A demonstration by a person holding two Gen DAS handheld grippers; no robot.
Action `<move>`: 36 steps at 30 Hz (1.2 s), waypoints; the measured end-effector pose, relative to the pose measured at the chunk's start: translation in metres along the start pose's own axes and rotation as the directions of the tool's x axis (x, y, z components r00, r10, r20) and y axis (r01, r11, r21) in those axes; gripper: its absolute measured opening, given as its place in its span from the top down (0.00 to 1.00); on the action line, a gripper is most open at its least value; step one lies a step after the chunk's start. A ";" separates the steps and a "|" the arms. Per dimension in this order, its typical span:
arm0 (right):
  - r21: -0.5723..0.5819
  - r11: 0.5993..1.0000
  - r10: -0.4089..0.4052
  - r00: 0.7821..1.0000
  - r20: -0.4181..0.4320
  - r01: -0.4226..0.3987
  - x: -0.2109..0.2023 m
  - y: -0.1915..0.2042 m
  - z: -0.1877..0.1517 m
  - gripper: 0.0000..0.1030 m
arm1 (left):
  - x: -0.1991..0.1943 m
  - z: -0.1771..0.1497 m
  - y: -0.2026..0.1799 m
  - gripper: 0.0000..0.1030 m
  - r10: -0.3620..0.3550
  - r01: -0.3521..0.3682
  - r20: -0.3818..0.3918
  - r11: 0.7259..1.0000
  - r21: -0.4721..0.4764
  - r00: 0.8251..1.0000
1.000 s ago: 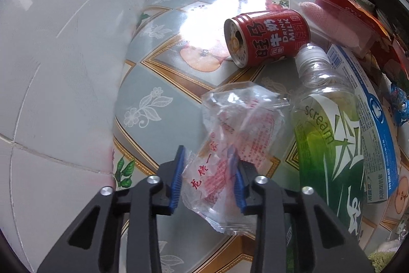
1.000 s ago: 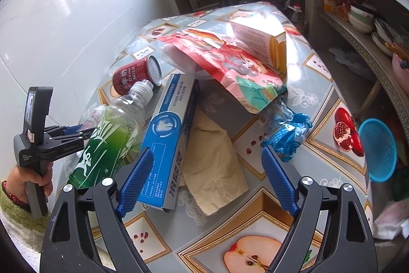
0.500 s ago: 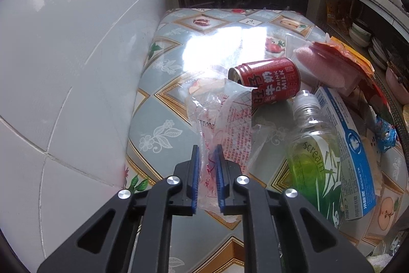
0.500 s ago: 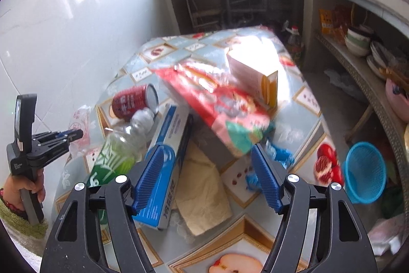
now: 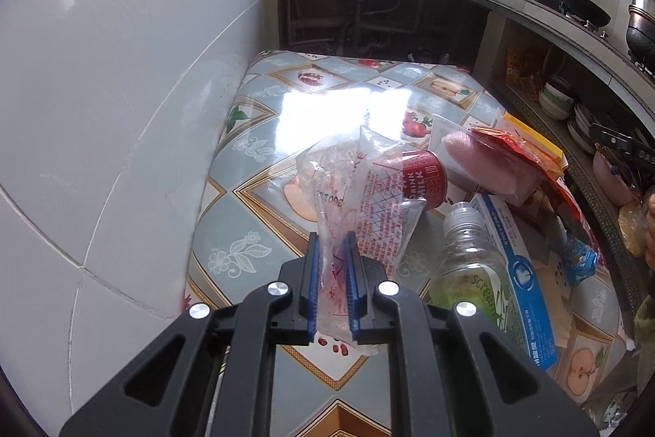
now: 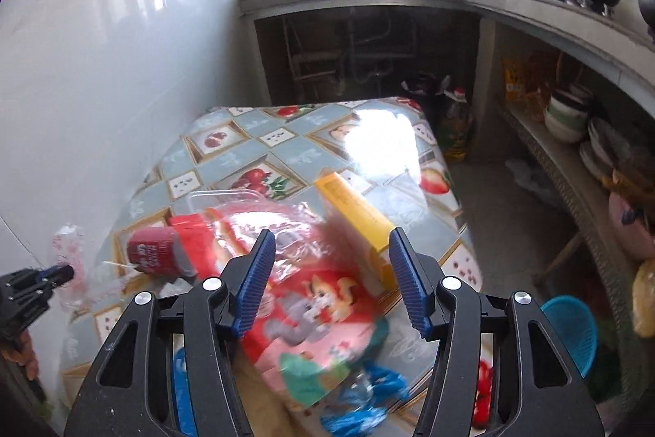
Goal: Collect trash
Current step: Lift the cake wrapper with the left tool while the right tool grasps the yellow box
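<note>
A crumpled clear plastic wrapper [image 5: 360,199] with red print is hanging pinched between the blue pads of the left gripper [image 5: 332,265], at the lower middle of the left wrist view, lifted above the desk [image 5: 254,166]. Just behind it a red milk can [image 5: 425,179] is lying on its side, with a green-labelled bottle [image 5: 470,273] and a blue box [image 5: 520,273] to its right. In the right wrist view, the right gripper [image 6: 331,261] is closing its jaws over a blurred red snack bag [image 6: 315,310], gripping nothing. A yellow box [image 6: 356,216] is lying beyond it.
</note>
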State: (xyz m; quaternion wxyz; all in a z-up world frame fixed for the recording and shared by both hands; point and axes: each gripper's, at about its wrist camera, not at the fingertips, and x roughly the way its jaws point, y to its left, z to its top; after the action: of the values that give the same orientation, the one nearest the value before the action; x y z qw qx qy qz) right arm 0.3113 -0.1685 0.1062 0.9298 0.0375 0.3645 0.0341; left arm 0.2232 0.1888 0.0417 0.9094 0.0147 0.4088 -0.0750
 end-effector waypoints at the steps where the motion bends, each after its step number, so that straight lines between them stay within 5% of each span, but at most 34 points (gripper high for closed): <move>1: -0.039 0.999 0.007 1.000 -0.025 -0.008 0.012 0.000 0.005 0.47 | 0.000 0.001 -0.001 0.90 -0.006 0.006 0.001 1.000 -0.003 1.000; 7: -0.222 0.975 -0.015 0.980 -0.197 -0.030 0.091 0.004 0.020 0.50 | -0.007 0.008 -0.004 0.90 -0.036 0.037 0.027 0.999 -0.014 0.999; 10: -0.234 0.972 -0.029 0.962 -0.272 -0.037 0.113 -0.002 0.016 0.69 | -0.011 0.012 -0.006 0.90 -0.047 0.048 0.035 0.999 -0.015 0.998; 13: -0.215 0.975 -0.006 0.964 -0.267 -0.054 0.106 -0.007 0.019 0.71 | -0.016 0.016 -0.010 0.90 -0.058 0.059 0.044 0.998 -0.009 0.997; 16: -0.200 0.979 -0.020 0.971 -0.239 -0.029 0.094 -0.012 0.021 1.00 | -0.021 0.020 -0.017 0.90 -0.076 0.076 0.055 0.997 0.003 0.996; 23: -0.093 0.994 0.035 0.971 -0.238 -0.059 0.086 -0.037 0.014 0.95 | -0.028 0.028 -0.045 0.90 -0.117 0.113 0.071 0.992 0.059 0.991; 24: -0.072 0.994 0.058 0.970 -0.235 -0.077 0.086 -0.040 0.015 0.87 | -0.029 0.028 -0.049 0.90 -0.119 0.115 0.072 0.991 0.067 0.990; 26: -0.057 0.994 0.083 0.972 -0.219 -0.097 0.088 -0.042 0.019 0.54 | -0.030 0.027 -0.054 0.89 -0.120 0.115 0.071 0.990 0.075 0.990; 27: -0.062 0.993 0.089 0.973 -0.213 -0.105 0.090 -0.042 0.022 0.49 | -0.030 0.026 -0.055 0.89 -0.120 0.114 0.068 0.990 0.078 0.990; 34: -0.115 0.984 0.097 0.946 -0.308 -0.139 0.127 -0.027 0.025 0.48 | -0.032 0.024 -0.054 0.89 -0.104 0.100 0.057 0.992 0.077 0.993; 36: -0.123 0.983 0.090 0.936 -0.339 -0.140 0.137 -0.025 0.022 0.54 | -0.031 0.025 -0.053 0.89 -0.102 0.098 0.056 0.992 0.075 0.993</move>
State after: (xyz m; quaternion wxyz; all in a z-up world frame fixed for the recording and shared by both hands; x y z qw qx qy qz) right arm 0.4272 -0.1815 0.0273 0.8516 -0.0154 0.5098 0.1208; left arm 0.2134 0.1377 0.0830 0.9151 0.0246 0.3789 -0.1355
